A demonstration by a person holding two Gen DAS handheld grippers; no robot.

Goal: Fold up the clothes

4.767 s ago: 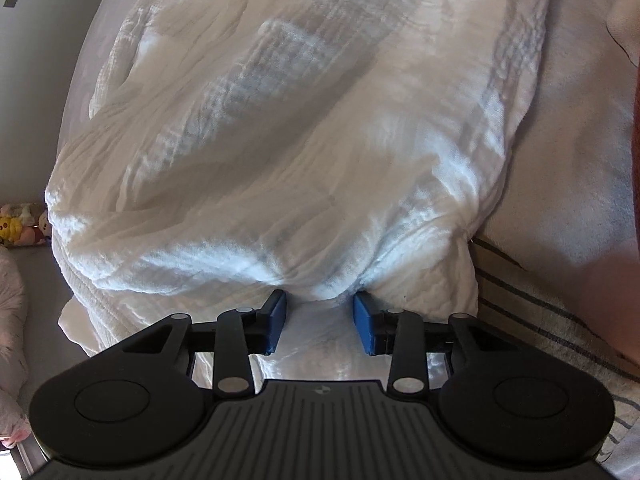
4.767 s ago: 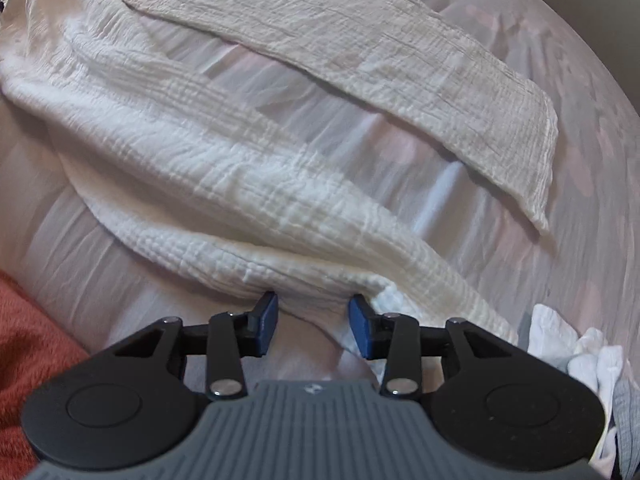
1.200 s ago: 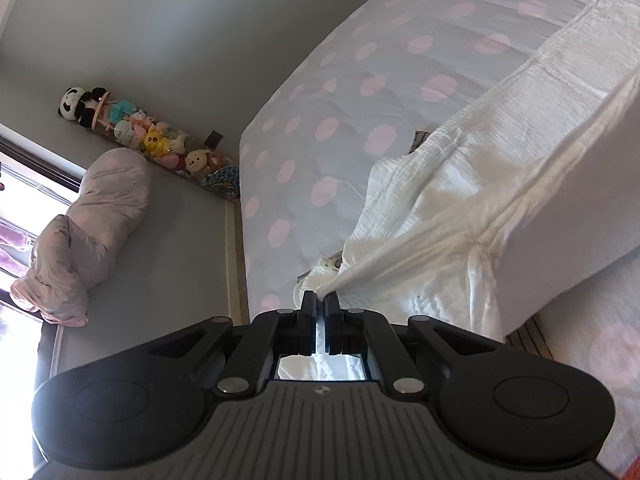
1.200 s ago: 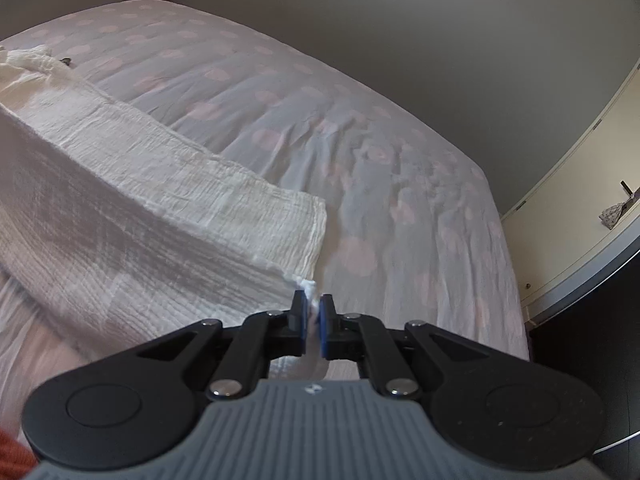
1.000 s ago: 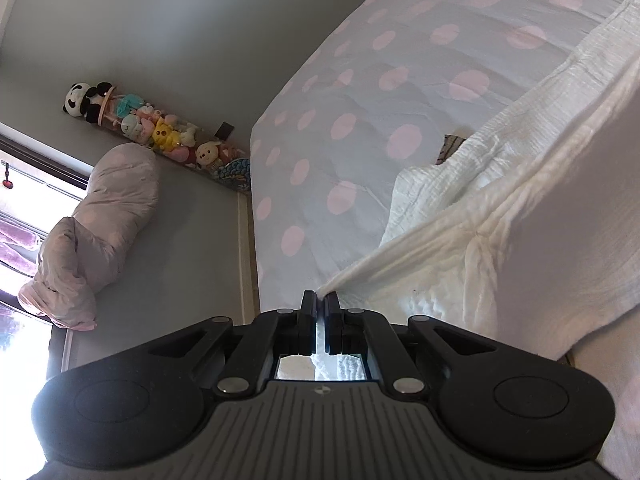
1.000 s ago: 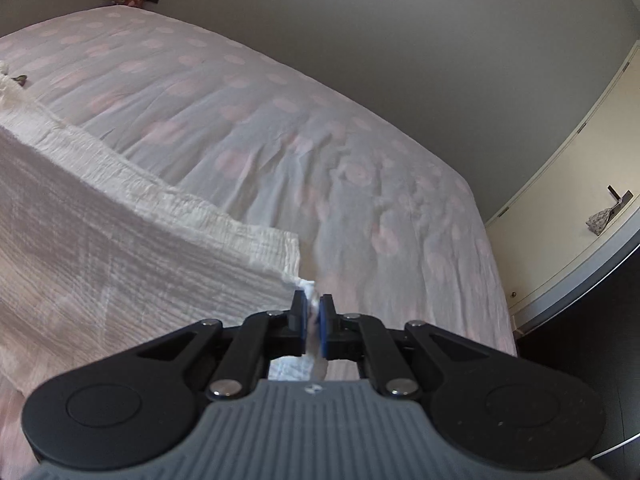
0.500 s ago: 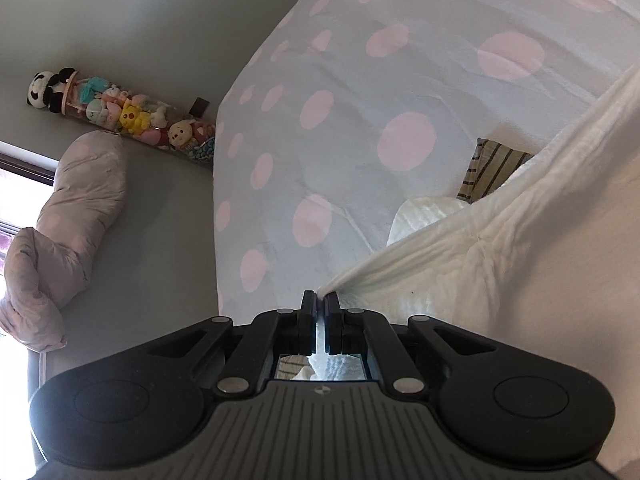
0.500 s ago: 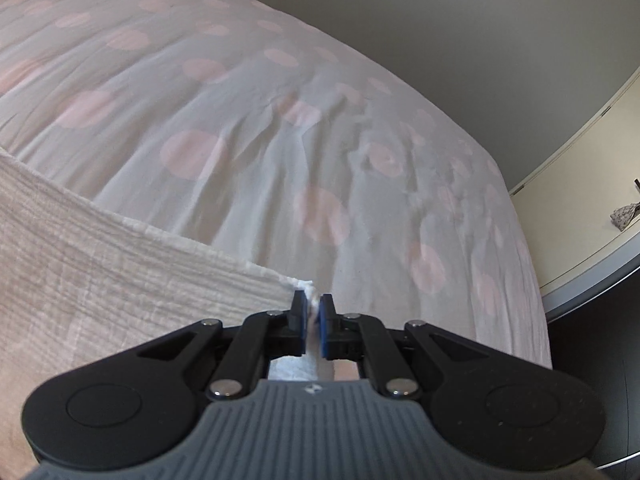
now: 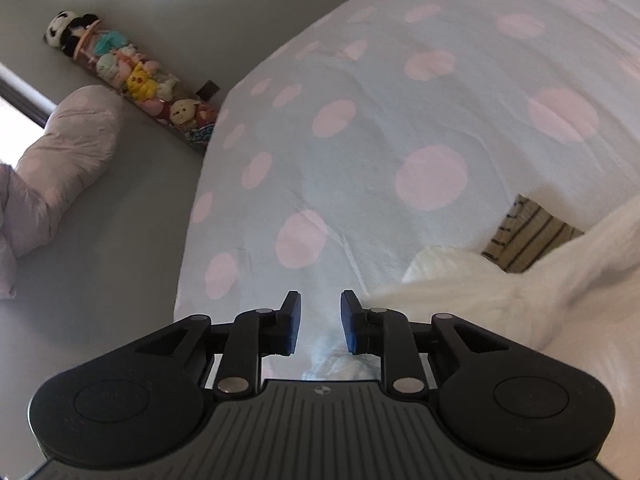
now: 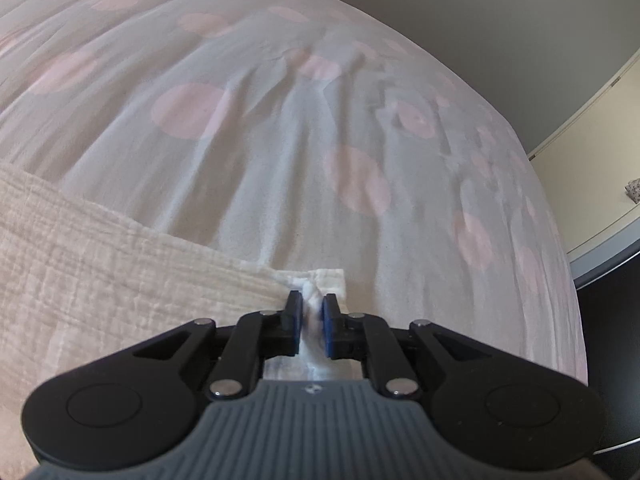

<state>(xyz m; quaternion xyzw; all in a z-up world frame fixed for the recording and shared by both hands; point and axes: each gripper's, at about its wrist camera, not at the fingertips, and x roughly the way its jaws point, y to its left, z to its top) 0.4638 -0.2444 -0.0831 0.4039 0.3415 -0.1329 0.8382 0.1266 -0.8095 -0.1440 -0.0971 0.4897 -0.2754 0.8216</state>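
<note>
L gripper (image 9: 320, 322): jaws just opened, nothing between, white garment (image 9: 500, 304) beside on right | R gripper (image 10: 308, 322): jaws parting, corner loose between | L view only: plush toys (image 9: 132, 76); spotted bed (image 10: 280, 184)

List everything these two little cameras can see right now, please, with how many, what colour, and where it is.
White crinkled garment: one, white, lying on the bed; in the left view it sits at the right.
Bedsheet: one, pale blue with pink dots, covering the bed in both views.
Striped cloth: one, beige with dark stripes, on the bed behind the garment.
Soft toys: a row, count unclear, mixed colours, along the wall on the floor.
Quilted bundle: one, pale pink, on the floor at the left.
Cabinet: one, cream, at the right edge.
Left gripper: one, black with blue pads, just opened, nothing between them.
Right gripper: one, black with blue pads, just opening, garment corner between them.
</note>
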